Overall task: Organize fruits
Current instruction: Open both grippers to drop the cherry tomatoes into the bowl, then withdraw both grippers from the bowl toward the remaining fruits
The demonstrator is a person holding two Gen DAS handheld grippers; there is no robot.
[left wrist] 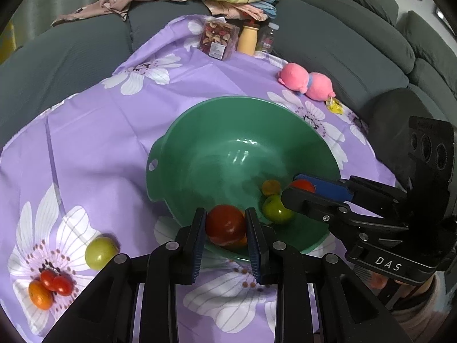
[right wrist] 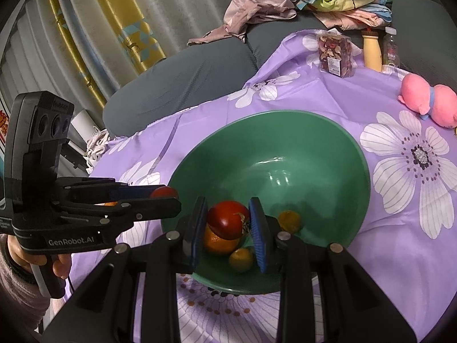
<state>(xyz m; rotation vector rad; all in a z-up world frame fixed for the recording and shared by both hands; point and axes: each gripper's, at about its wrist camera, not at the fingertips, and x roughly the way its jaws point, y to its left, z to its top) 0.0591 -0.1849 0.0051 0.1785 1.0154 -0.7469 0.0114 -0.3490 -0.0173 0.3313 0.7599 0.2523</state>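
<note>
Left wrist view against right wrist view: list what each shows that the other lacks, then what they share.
Only the left wrist view: loose fruit on the cloth, a green apple, two small tomatoes and an orange; also a yellow packet.

Only the right wrist view: the gold-patterned curtain and the hand holding the left gripper.

Both: the green bowl with fruit inside, each gripper shut on a red fruit, the pink plush, the snack box, two bottles and the sofa.
</note>
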